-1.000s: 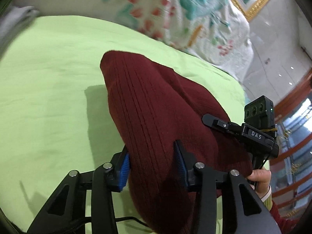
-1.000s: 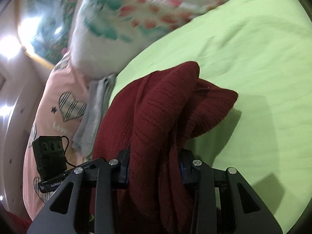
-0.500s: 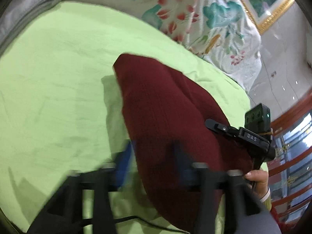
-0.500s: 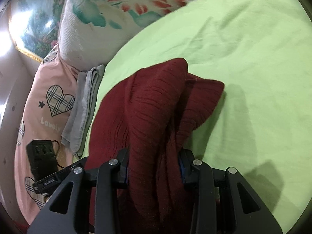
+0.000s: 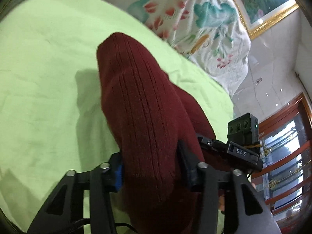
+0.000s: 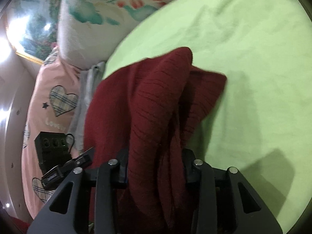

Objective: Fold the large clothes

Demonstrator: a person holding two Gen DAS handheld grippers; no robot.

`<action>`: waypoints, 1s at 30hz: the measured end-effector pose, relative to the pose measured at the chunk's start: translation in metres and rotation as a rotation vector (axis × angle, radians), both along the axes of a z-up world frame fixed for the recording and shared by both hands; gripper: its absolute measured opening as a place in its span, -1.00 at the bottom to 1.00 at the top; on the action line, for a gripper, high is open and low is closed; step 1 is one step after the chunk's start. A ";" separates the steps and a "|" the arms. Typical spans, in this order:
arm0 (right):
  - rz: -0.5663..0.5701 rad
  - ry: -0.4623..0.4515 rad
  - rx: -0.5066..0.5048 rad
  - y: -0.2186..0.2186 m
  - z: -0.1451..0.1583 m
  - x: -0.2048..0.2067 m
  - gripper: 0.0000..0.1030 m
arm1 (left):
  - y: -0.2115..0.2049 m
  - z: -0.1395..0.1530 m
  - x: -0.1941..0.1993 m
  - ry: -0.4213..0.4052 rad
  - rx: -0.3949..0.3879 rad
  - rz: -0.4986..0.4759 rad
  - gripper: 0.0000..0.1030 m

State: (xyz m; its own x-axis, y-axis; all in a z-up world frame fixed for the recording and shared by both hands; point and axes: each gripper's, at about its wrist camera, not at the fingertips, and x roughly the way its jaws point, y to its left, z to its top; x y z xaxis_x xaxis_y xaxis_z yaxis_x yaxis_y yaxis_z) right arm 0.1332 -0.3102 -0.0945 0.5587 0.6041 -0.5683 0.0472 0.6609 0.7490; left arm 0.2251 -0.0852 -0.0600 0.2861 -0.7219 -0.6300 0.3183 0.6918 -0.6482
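A dark red ribbed knit sweater (image 5: pixel 144 105) hangs bunched over the light green bed sheet (image 5: pixel 42 62). My left gripper (image 5: pixel 151 162) is shut on a thick fold of it, and the cloth drapes forward past the fingers. My right gripper (image 6: pixel 155 164) is shut on another fold of the same sweater (image 6: pixel 154 101), which trails forward to a loose end resting near the sheet (image 6: pixel 253 58). The right gripper's black body (image 5: pixel 241 148) shows at the right of the left wrist view, and the left gripper's body (image 6: pixel 56 156) at the lower left of the right wrist view.
A floral quilt (image 5: pixel 195 19) lies heaped at the head of the bed. A pink pillow with plaid hearts (image 6: pixel 50 105) and a folded grey cloth (image 6: pixel 87 89) lie beside the sheet. A gold-framed picture (image 5: pixel 259 3) hangs on the wall.
Both grippers keep their hold on the sweater. The sweater has shifted over the sheet, and the cameras have tilted slightly, with motion blur in between.
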 end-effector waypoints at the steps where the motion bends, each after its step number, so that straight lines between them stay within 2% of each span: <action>1: 0.008 -0.024 0.011 0.005 0.008 -0.002 -0.30 | 0.005 0.007 -0.003 -0.011 -0.001 0.005 -0.21; 4: 0.044 -0.080 0.046 0.023 0.025 -0.003 -0.32 | 0.024 0.039 -0.015 -0.093 0.037 0.022 -0.24; 7: 0.078 -0.095 0.060 0.042 0.023 0.002 -0.32 | 0.045 0.053 -0.019 -0.111 0.098 0.021 -0.24; 10: 0.071 -0.021 0.024 0.054 -0.002 0.012 -0.32 | 0.049 0.032 -0.015 -0.084 0.236 0.004 -0.23; 12: 0.043 0.019 0.007 0.055 -0.018 0.014 -0.23 | 0.052 0.012 -0.012 -0.071 0.295 0.042 -0.09; 14: 0.019 0.028 0.059 0.048 -0.023 0.011 -0.05 | 0.062 0.009 -0.010 -0.045 0.237 0.063 -0.01; 16: -0.001 0.032 0.017 0.045 -0.016 0.007 0.15 | 0.072 0.014 -0.013 -0.027 0.190 0.088 0.02; 22: -0.042 -0.034 -0.107 0.032 0.025 -0.023 0.16 | 0.081 0.041 -0.066 -0.151 0.281 0.097 0.13; 25: -0.035 -0.080 -0.134 0.034 0.043 -0.047 0.16 | 0.093 0.050 -0.106 -0.221 0.328 0.114 0.37; 30: 0.014 -0.084 -0.137 0.053 0.040 -0.074 0.16 | 0.087 0.041 -0.157 -0.279 0.391 0.105 0.51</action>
